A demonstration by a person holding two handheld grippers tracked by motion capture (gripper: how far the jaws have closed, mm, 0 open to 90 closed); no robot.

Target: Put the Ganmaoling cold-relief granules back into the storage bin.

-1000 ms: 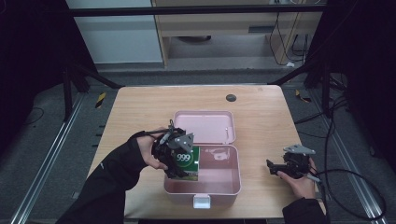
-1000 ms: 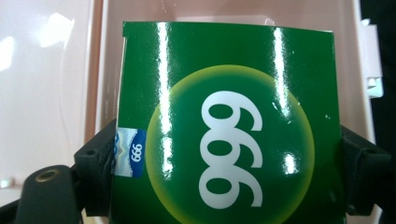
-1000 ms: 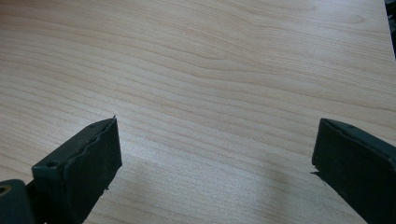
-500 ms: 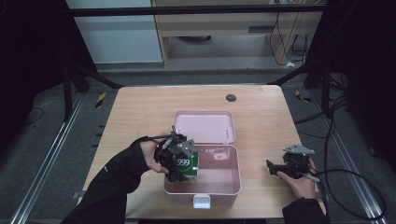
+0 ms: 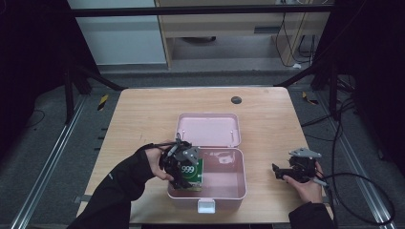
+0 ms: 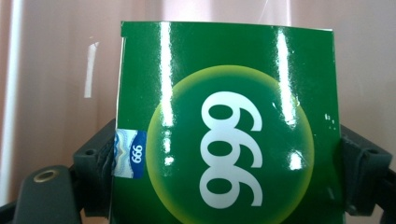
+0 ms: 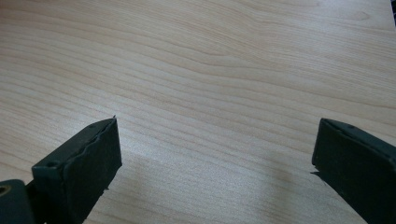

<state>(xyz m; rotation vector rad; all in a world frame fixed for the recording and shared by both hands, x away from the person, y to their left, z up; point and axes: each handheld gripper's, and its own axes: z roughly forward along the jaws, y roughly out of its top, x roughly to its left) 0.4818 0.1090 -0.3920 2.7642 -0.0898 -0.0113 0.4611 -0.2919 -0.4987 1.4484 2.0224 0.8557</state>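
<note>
An open pink box (image 5: 229, 191) sits at the table's near middle, its lid (image 5: 208, 130) laid back flat. My left gripper (image 5: 184, 174) is shut on a green carton (image 5: 192, 173) marked "999", holding it low inside the box's left end. In the left gripper view the green carton (image 6: 224, 126) sits between both jaws, with the pink box wall (image 6: 56, 70) behind it. My right gripper (image 5: 281, 172) rests on the table right of the box. In the right gripper view my right gripper (image 7: 215, 158) stands open over bare wood.
The wooden table (image 5: 143, 124) has a small dark round disc (image 5: 236, 99) near its far edge. A white latch (image 5: 207, 206) sticks out from the box's front wall. A cable (image 5: 363, 191) trails off the right gripper past the table's right edge.
My left gripper has carried the green carton down and a little toward the near side, deeper into the box. The right gripper has stayed put.
</note>
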